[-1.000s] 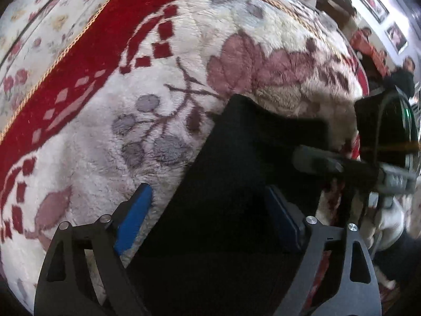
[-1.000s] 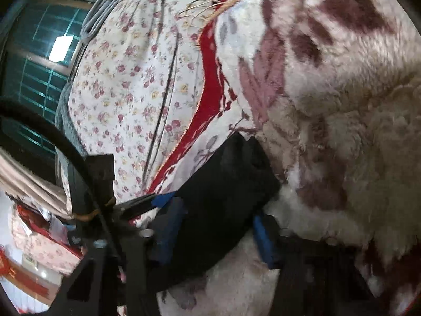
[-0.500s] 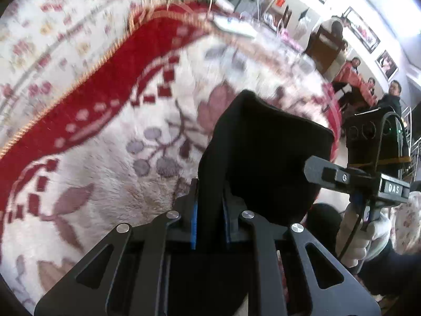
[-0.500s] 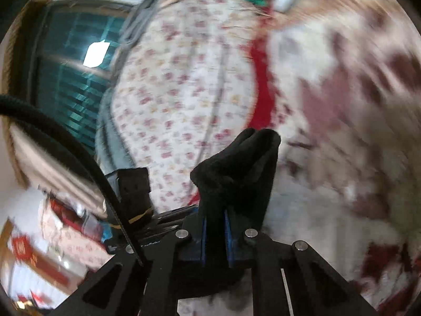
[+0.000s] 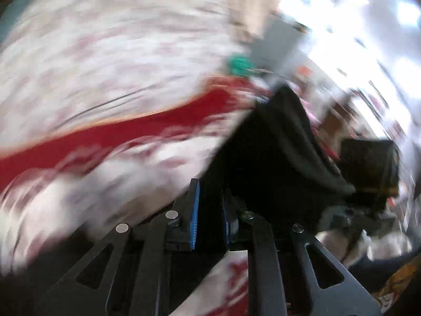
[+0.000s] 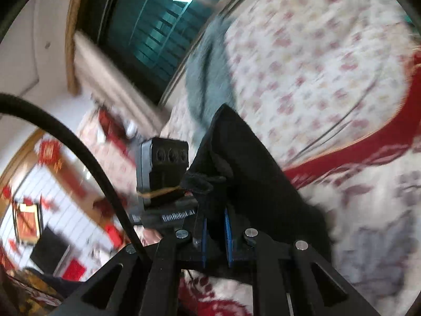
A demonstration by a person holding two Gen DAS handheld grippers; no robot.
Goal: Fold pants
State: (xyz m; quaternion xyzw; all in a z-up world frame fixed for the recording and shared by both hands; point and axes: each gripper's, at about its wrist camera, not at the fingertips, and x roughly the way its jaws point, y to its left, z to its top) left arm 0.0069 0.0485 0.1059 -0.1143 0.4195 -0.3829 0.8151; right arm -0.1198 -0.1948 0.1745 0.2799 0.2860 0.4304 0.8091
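The black pants [image 5: 276, 158] hang lifted above the fluffy white blanket with red and mauve flowers [image 5: 105, 173]. My left gripper [image 5: 209, 202] is shut on one edge of the pants, the cloth pinched between its blue pads. My right gripper [image 6: 214, 223] is shut on another edge of the pants [image 6: 244, 168], which rise in a peak in front of it. The left gripper's camera body [image 6: 163, 168] shows just left of the cloth in the right wrist view. Both views are motion-blurred.
A red band [image 5: 131, 129] crosses the blanket, beside a floral bedsheet [image 6: 315, 60]. A green object [image 5: 239, 64] lies at the far edge. A grey cloth [image 6: 208, 79] lies near a window. A black cable [image 6: 86, 158] arcs past the right gripper.
Both grippers closed on the pants' edges a second ago and have since lifted the cloth up and swung it towards the far side of the bed.
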